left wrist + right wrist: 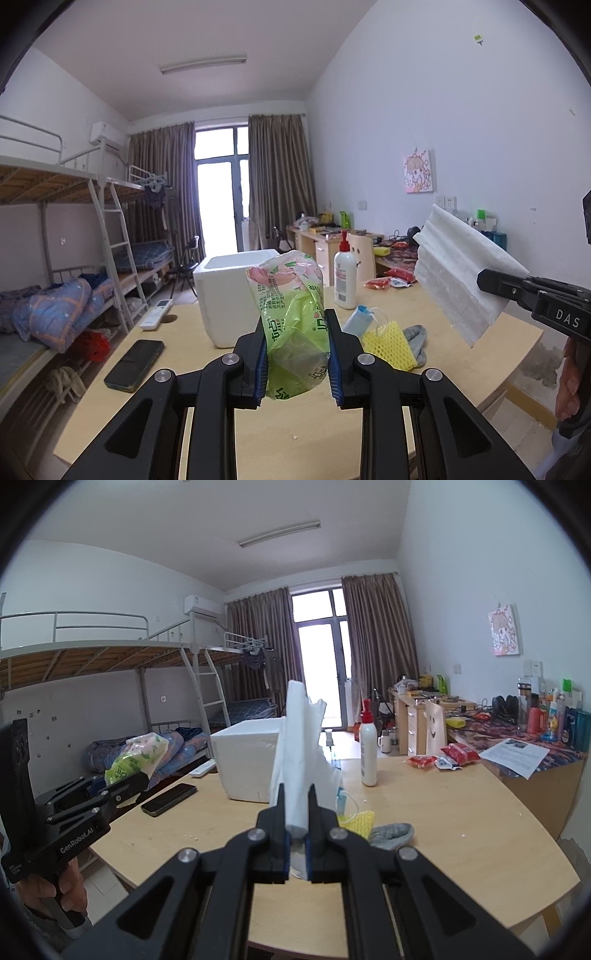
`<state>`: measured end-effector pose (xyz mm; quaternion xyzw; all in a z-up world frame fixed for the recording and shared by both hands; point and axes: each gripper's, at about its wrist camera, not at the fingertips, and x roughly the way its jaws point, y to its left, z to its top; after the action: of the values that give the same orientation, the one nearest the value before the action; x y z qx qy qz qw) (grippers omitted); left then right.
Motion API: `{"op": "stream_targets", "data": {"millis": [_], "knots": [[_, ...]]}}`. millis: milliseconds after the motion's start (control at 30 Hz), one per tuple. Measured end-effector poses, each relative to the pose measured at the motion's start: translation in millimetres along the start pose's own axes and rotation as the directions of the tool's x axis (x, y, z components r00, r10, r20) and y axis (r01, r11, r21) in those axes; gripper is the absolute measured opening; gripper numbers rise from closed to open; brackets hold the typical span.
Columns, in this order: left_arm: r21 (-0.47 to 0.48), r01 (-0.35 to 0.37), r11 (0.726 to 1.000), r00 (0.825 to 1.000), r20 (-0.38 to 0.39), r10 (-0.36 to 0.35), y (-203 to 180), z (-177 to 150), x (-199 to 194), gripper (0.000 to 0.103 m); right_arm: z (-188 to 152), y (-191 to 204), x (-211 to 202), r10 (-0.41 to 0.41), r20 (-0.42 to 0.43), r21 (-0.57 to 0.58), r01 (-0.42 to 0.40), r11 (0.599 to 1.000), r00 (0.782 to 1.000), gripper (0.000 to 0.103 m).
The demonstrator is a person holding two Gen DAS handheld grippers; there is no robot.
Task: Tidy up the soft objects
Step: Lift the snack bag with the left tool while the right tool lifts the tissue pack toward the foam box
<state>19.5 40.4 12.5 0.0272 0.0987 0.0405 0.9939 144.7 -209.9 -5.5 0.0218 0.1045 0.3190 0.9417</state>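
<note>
My left gripper (pixel 296 325) is shut on a green and pink plastic tissue pack (pixel 291 310) and holds it above the wooden table (pixel 192 369). It also shows in the right wrist view (pixel 137 757). My right gripper (pixel 296 794) is shut on a white folded foam sheet (pixel 299 749), held upright above the table; the sheet also shows in the left wrist view (pixel 465 273). A white foam box (pixel 229 288) stands open on the table behind both. A yellow foam net (pixel 388 343), a grey sock (pixel 417 339) and a blue face mask (pixel 356 319) lie on the table.
A white lotion pump bottle (pixel 345 275) stands right of the box. A black phone (pixel 135 363) and a white remote (pixel 157 314) lie at the left. Red snack packets (pixel 439 758) lie at the far right. Bunk beds (pixel 55 258) stand left, cluttered desks (pixel 517 731) right.
</note>
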Motion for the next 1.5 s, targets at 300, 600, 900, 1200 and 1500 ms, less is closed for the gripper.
{"op": "stream_targets", "data": {"millis": [300, 600, 900, 1200, 1500], "knots": [[0.000, -0.028, 1.000, 1.000, -0.003, 0.028, 5.3, -1.9, -7.9, 0.028, -2.2, 11.0, 9.3, 0.051, -0.013, -0.017, -0.051, 0.999, 0.999, 0.008], [-0.011, -0.093, 0.996, 0.995, -0.022, 0.093, 21.3, -4.3, -10.3, 0.028, -2.1, 28.4, 33.1, 0.130, -0.031, -0.030, -0.131, 0.991, 0.991, 0.008], [-0.019, -0.155, 0.988, 0.988, -0.023, 0.154, 40.6, -3.3, -14.4, 0.028, -1.1, 44.6, 51.1, 0.203, -0.041, -0.034, -0.205, 0.978, 0.978, 0.008], [-0.041, -0.142, 0.989, 0.989, -0.049, 0.140, 52.7, -0.4, -1.2, 0.028, 8.1, 46.7, 65.4, 0.230, -0.058, -0.040, -0.232, 0.972, 0.972, 0.008], [-0.041, -0.133, 0.990, 0.990, -0.048, 0.131, 51.4, 12.8, 19.0, 0.028, 23.4, 47.8, 85.6, 0.234, -0.060, -0.051, -0.237, 0.970, 0.970, 0.008]]}}
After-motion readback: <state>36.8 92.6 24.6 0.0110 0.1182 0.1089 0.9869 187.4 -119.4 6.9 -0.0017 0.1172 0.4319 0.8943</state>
